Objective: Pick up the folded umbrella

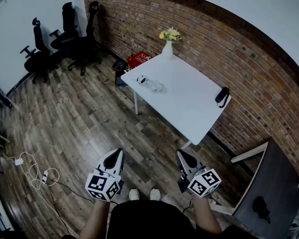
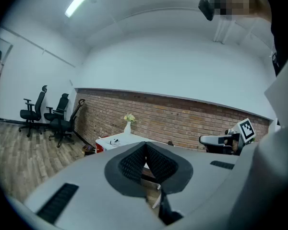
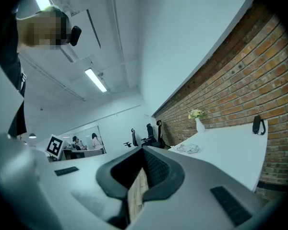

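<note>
**Across dark wooden plank floor (image 1: 79, 118), aiming at black folded umbrella (image 1: 222, 96)**

Holding left claw (image 1: 117, 156) and right claw (image 1: 183, 157) low, each pressed together on nothing. Sighting umbrella far ahead and right of right claw, resting at edge of white rectangular table (image 1: 189, 98), beside red brick wall (image 1: 249, 59). Probably needing: stepping closer, parting right claw early, closing across umbrella's middle. Minding table corner ahead and dark grey desk (image 1: 274, 173) right of right claw; using open floor between.

Black folded umbrella (image 1: 222, 96) at white table (image 1: 189, 101) edge, beside brick wall (image 1: 249, 59)
</note>
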Action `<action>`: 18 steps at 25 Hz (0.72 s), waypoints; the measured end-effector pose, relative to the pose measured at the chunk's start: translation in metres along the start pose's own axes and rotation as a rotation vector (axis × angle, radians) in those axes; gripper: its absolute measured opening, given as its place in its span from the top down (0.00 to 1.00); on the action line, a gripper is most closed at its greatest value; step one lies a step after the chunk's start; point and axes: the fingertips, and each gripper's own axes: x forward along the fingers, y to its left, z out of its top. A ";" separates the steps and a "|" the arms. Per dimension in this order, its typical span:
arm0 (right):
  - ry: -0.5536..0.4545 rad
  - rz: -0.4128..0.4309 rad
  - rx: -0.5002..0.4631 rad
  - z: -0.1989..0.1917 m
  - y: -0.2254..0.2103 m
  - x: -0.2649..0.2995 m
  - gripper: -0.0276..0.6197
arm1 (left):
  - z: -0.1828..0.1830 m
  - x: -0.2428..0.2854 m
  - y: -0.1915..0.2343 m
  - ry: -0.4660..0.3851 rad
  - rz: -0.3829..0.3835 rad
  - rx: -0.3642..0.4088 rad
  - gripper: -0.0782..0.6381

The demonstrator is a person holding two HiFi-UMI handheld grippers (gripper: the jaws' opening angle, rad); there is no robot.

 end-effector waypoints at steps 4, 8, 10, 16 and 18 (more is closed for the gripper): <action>-0.001 -0.001 -0.003 -0.001 0.008 0.006 0.92 | 0.003 -0.006 0.010 -0.006 0.000 -0.006 0.87; -0.010 -0.001 -0.010 0.001 0.017 0.013 0.92 | 0.005 -0.008 0.022 -0.016 -0.005 -0.020 0.87; -0.020 -0.006 -0.011 0.003 0.020 0.017 0.92 | 0.006 -0.007 0.027 -0.019 -0.011 -0.024 0.87; -0.080 -0.028 0.110 0.006 0.018 0.025 0.92 | 0.007 -0.006 0.044 -0.035 -0.026 -0.077 0.87; -0.102 -0.033 0.170 0.004 0.017 0.028 0.92 | 0.005 -0.007 0.051 -0.035 -0.031 -0.097 0.87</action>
